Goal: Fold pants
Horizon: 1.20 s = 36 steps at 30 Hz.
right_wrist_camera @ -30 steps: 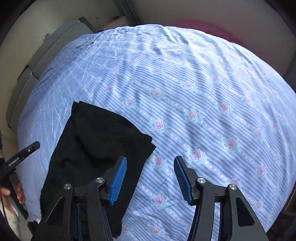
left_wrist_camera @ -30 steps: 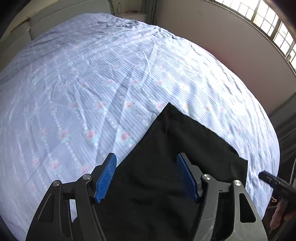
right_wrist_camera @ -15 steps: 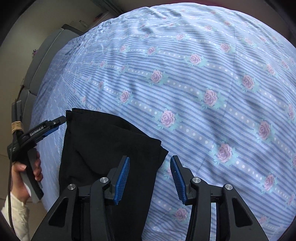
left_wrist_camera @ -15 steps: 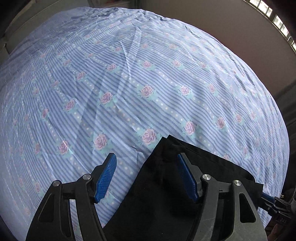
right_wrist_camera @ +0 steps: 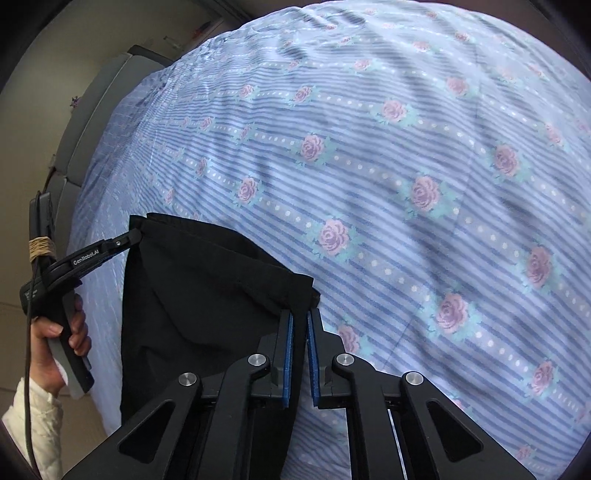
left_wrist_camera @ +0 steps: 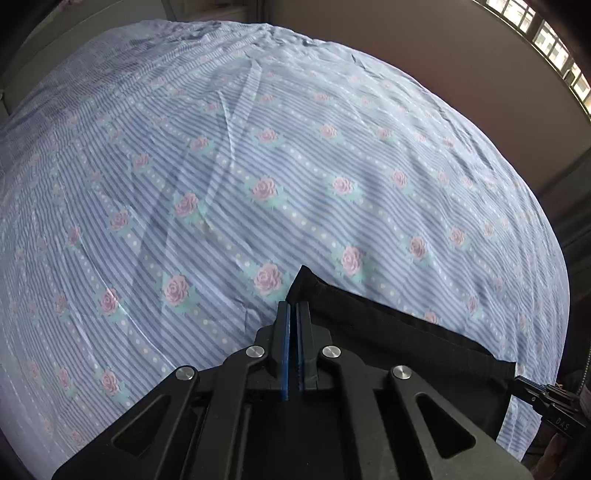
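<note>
The black pants (left_wrist_camera: 399, 343) lie folded on the bed near its front edge. My left gripper (left_wrist_camera: 294, 310) is shut on their far left corner. In the right wrist view the pants (right_wrist_camera: 207, 288) lie at lower left, and my right gripper (right_wrist_camera: 299, 317) is shut on their far right corner, with a narrow gap showing between the blue pads. The left gripper also shows there (right_wrist_camera: 125, 240), clamped on the other corner. The right gripper's tip shows at the left wrist view's right edge (left_wrist_camera: 524, 386).
The bed carries a blue striped sheet with pink roses (left_wrist_camera: 258, 166), creased in the middle. A grey headboard (right_wrist_camera: 92, 110) stands at the left in the right wrist view. A wall and window (left_wrist_camera: 535, 33) lie beyond the bed.
Both grippers were open above the pants; both have moved down to the far corners and closed on the cloth.
</note>
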Each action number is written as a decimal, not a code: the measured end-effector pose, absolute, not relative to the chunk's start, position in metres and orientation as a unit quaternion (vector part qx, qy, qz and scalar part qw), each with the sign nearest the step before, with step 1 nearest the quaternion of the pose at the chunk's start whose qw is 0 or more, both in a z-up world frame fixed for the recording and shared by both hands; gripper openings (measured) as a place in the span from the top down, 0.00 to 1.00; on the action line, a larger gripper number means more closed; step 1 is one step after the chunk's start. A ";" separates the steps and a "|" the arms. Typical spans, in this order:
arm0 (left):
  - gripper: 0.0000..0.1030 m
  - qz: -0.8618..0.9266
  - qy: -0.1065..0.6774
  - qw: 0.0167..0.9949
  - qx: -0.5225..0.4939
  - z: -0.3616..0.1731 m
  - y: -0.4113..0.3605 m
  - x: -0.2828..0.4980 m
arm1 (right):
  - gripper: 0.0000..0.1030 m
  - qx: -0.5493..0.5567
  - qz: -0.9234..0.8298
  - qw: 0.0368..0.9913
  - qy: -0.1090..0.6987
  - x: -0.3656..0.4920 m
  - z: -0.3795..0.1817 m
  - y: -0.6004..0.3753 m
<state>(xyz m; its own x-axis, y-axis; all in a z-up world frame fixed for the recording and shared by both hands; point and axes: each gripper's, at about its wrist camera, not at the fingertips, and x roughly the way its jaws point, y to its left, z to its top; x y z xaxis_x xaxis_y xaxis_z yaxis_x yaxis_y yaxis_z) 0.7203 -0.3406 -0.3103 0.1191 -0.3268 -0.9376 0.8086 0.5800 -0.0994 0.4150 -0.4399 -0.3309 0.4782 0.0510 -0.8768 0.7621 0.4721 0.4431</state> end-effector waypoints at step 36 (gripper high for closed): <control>0.89 -0.331 0.541 0.736 0.237 -0.330 -0.354 0.738 | 0.96 0.392 -0.301 0.744 0.450 0.428 -0.328 -0.472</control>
